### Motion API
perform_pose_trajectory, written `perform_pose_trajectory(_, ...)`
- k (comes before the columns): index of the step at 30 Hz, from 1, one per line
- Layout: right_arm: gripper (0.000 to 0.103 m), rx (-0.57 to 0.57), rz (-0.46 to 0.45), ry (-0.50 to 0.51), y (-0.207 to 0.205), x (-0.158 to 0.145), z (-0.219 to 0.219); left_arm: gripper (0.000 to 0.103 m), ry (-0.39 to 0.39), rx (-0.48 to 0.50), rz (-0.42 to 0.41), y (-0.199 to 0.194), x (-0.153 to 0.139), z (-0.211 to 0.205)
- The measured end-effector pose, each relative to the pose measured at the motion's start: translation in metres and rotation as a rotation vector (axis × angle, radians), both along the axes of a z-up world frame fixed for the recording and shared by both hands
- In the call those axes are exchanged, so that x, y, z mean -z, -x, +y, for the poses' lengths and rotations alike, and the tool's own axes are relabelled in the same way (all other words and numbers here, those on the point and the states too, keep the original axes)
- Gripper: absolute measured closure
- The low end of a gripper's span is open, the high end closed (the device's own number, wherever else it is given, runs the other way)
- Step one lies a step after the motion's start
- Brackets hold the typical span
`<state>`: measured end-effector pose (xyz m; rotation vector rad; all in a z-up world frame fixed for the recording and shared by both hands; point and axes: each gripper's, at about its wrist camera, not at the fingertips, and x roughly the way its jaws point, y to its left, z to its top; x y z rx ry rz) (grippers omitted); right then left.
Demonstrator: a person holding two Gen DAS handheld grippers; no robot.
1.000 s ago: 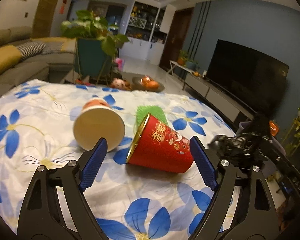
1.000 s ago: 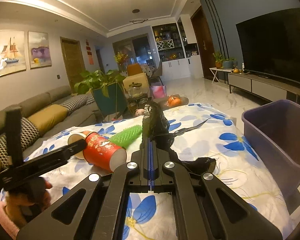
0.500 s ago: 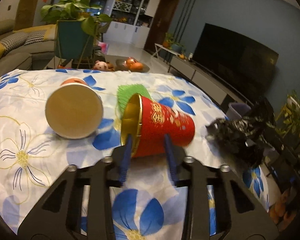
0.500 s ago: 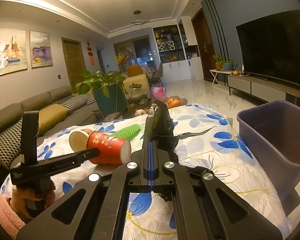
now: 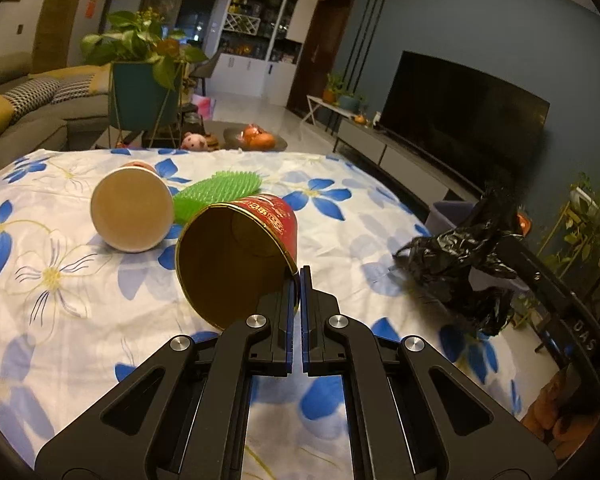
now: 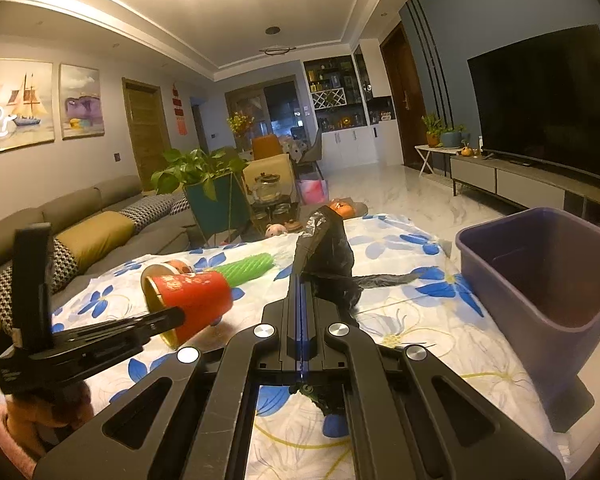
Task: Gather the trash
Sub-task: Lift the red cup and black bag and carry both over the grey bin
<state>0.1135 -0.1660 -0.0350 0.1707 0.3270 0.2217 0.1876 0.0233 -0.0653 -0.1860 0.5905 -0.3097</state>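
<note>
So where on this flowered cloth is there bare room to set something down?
Free: the cloth left of the tan cup, and the stretch between the black bag and the purple bin. Crowded: the middle, where the tan cup, green brush and red cup bunch together.

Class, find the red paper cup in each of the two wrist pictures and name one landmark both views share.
Left wrist view: the red paper cup sits centre frame, open mouth toward the camera, its rim pinched by the left gripper.
Right wrist view: it sits left of centre, seen from the side, tilted.
Shared landmark: the green spiky brush, just behind the cup.
</note>
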Motion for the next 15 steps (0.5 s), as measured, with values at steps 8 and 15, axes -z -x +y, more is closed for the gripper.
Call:
perform_pose_trajectory(8,0.102,0.026,-0.028,0.002,0.017,-0.007,-0.015,0.101,-0.025,-0.021,-0.052,0.023,-0.02,-0.029)
perform_pose_trajectory(15,0.102,0.054,-0.045,-0.007,0.03,-0.014,-0.038,0.101,-0.016,0.028,-0.083,0.035,-0.036,-0.06)
